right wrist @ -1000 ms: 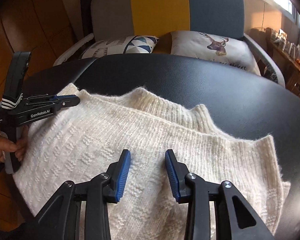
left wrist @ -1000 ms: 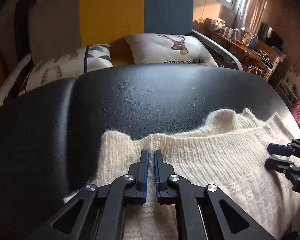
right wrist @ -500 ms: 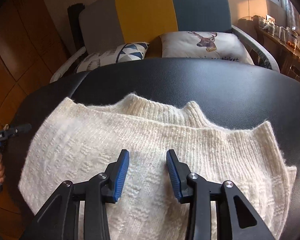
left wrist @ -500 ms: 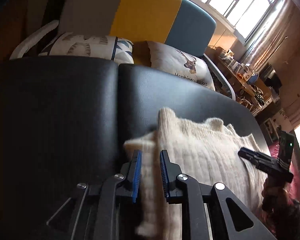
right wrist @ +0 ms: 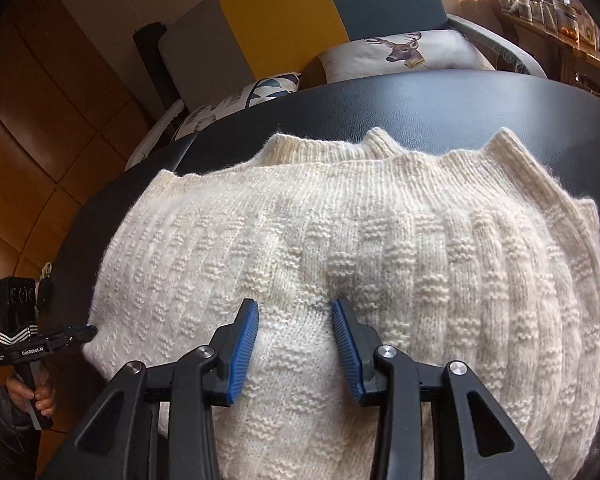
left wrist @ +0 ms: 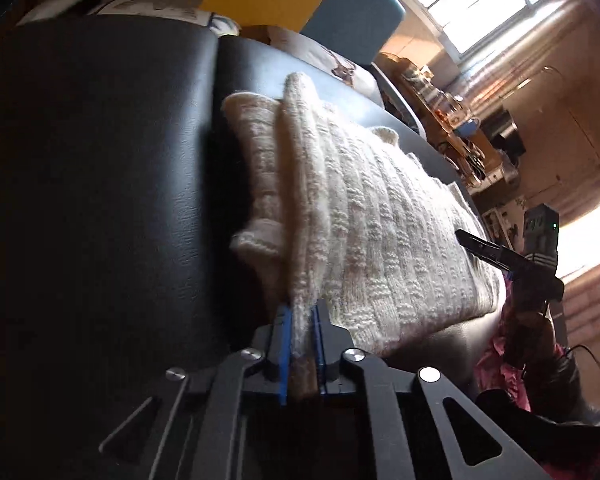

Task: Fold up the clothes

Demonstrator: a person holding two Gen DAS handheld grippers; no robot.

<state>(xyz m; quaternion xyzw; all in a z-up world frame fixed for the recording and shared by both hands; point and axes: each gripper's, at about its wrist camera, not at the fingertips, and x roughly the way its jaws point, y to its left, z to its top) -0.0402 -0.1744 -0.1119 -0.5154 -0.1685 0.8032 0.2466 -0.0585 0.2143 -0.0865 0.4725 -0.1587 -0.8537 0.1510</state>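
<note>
Since a second ago, the left gripper [left wrist: 300, 334] has rolled onto its side and lifted the left edge of the cream knit sweater [right wrist: 340, 248] off the black padded desk [left wrist: 100, 180], where before it sat level with its jaws nearly shut on flat fabric. That raised edge now stands as a ridge running away from the gripper, with a loose flap curled beneath it; the hold looks meant to carry this side over the body for a lengthwise fold. Its blue pads [left wrist: 285, 344] are clamped close on a thin pinch of the knit, so this gripper is gripping the sweater.

Seen from the right wrist, the sweater lies spread across the desk, ribbed hem edges at the far side toward the striped sofa [right wrist: 300, 12] and the deer cushion [right wrist: 404, 54]. The right gripper [right wrist: 296, 348] hovers low over the middle of the garment with jaws wide apart, holding nothing; whether its tips press the knit I cannot tell. Likely it waits there to steady the body or take the incoming edge.
</note>
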